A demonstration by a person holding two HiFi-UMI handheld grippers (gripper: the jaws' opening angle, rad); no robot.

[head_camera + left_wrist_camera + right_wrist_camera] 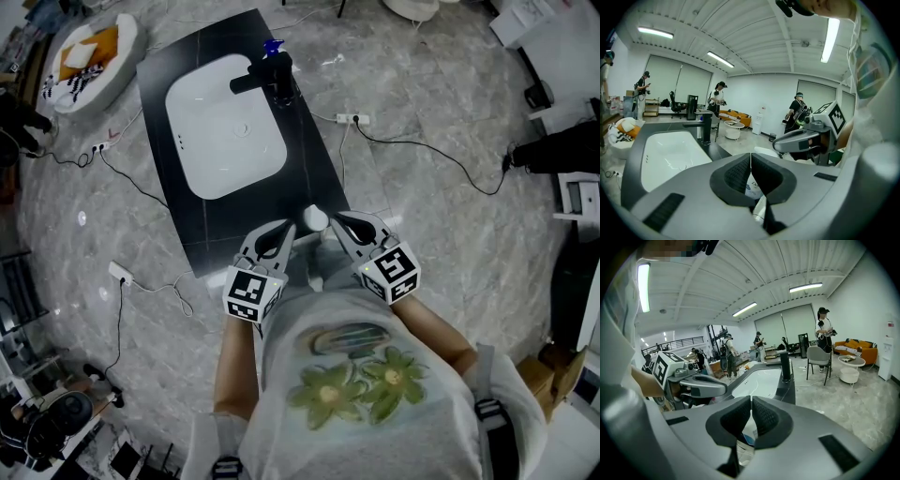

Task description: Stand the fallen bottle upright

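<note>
White, round-ended plastic, the bottle (315, 219) sits low centre at the matte black surface's (187, 66) near edge. The left gripper (284, 228) and right gripper (339, 218) flank it, probably to brace it. Left gripper view: ribbed jaws clenched, empty, with the labelled bottle beyond. Right gripper view: likewise clenched, empty.

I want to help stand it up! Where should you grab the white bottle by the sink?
Likely across its round sides, from left and right together. The white bottle sits at the counter edge between the left gripper and right gripper, both with jaws shut, one on each side.
</note>
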